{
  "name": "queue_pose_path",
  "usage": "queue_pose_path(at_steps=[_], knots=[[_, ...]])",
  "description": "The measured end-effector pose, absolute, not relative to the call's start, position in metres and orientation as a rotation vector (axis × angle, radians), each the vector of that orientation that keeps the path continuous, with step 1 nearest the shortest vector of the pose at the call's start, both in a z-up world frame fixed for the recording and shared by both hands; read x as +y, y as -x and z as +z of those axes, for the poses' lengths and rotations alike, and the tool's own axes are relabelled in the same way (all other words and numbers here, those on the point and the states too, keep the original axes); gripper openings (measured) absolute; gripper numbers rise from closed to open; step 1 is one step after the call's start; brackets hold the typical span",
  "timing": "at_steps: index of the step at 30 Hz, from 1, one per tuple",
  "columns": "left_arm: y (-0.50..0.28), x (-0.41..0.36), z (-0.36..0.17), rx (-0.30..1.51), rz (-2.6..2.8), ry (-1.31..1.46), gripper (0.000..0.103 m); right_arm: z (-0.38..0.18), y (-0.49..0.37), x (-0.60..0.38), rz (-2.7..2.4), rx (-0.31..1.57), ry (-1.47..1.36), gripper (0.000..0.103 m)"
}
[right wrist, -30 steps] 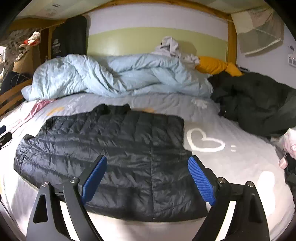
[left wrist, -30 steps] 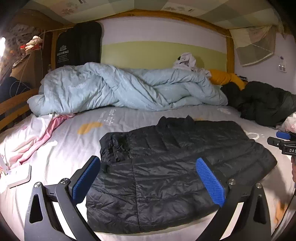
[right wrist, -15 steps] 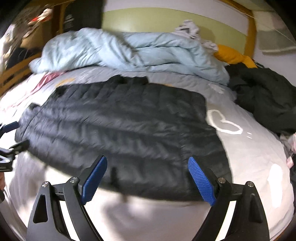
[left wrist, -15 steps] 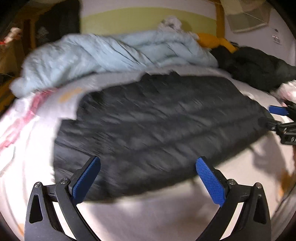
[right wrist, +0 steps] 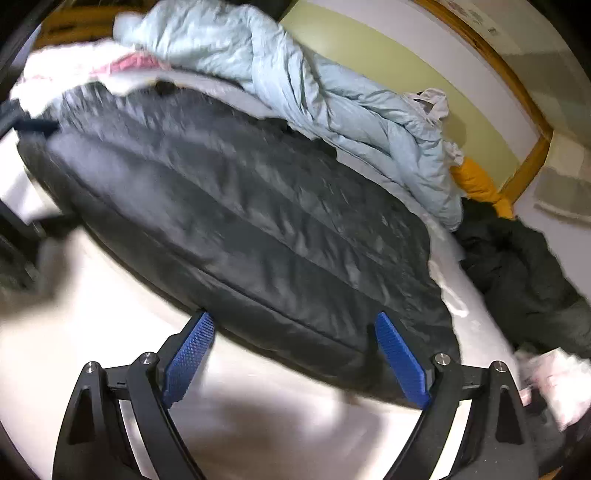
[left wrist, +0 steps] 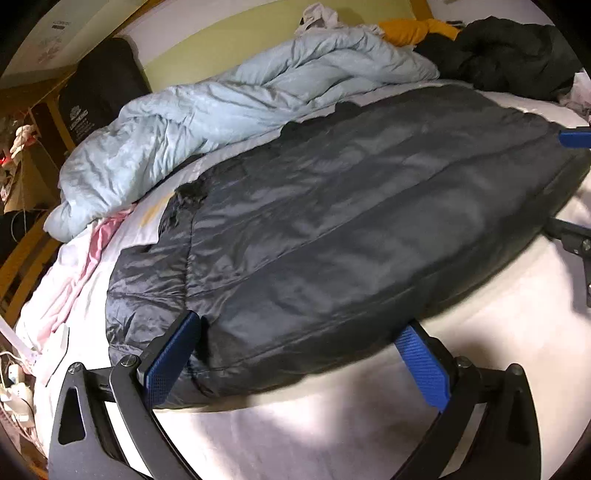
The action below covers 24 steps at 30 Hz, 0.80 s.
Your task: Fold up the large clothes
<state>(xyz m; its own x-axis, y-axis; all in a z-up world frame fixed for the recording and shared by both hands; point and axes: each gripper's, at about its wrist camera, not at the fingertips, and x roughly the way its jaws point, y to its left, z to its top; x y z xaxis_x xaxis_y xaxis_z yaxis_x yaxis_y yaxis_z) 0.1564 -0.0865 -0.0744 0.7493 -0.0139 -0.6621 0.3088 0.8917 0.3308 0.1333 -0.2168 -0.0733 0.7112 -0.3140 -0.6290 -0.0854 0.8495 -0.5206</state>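
Indoor light was warm and uneven. The bed sheet (left wrist: 332,435) just ahead of the left claw (left wrist: 295,362) was washed out by glare, with soft shadows beneath both claws. Motion blur smeared the black jacket (right wrist: 240,229) beyond the right claw (right wrist: 295,358). Fisheye bending and dark corners framed both views.

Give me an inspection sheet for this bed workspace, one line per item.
Surface: pale bedsheet, partly bare.
Job's things: black puffer jacket spread flat.
Clutter: light blue duvet, pink cloth, dark coat, orange pillow.
Grippers: left gripper and right gripper open at the jacket's near hem, gripping nothing.
Cables: white cords and plugs at the bed's left edge.
Surroundings: wooden bed frame, green wall.
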Motion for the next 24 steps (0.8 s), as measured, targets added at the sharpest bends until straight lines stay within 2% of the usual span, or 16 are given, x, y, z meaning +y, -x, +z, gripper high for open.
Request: queue_pose_path(at_steps=[6, 9, 10, 11, 12, 13, 14, 19, 22, 24], knots=[[-0.175, -0.057, -0.076, 0.759, -0.075, -0.411, 0.103, -0.085, -0.147, -0.239, -0.283, 0.780, 0.634, 0.091], [-0.189, -0.027, -0.078, 0.767, 0.009, -0.328, 0.103, -0.083, -0.159, -0.268, -0.368, 0.798, 0.561, 0.091], [-0.194, -0.020, -0.077, 0.757, 0.026, -0.304, 0.100, -0.082, -0.161, -0.275, -0.382, 0.798, 0.533, 0.081], [-0.196, -0.015, -0.077, 0.749, 0.020, -0.281, 0.075, -0.081, -0.164, -0.284, -0.388, 0.802, 0.499, 0.054], [-0.198, -0.011, -0.076, 0.754, 0.008, -0.260, 0.036, -0.080, -0.168, -0.292, -0.378, 0.819, 0.455, 0.041], [-0.198, -0.009, -0.075, 0.763, 0.008, -0.251, 0.023, -0.079, -0.169, -0.299, -0.359, 0.833, 0.401, 0.029], [-0.194, -0.008, -0.072, 0.765, 0.011, -0.255, 0.016, -0.076, -0.167, -0.304, -0.345, 0.833, 0.360, 0.020], [-0.148, 0.006, -0.041, 0.823, -0.051, -0.202, 0.012, -0.042, -0.119, -0.305, -0.262, 0.810, 0.281, 0.015], [-0.102, 0.018, -0.033, 0.839, -0.090, -0.256, 0.015, -0.028, -0.066, -0.298, -0.190, 0.829, 0.252, 0.015], [-0.081, 0.023, -0.032, 0.861, -0.098, -0.280, 0.023, -0.029, -0.040, -0.291, -0.157, 0.873, 0.289, 0.015]])
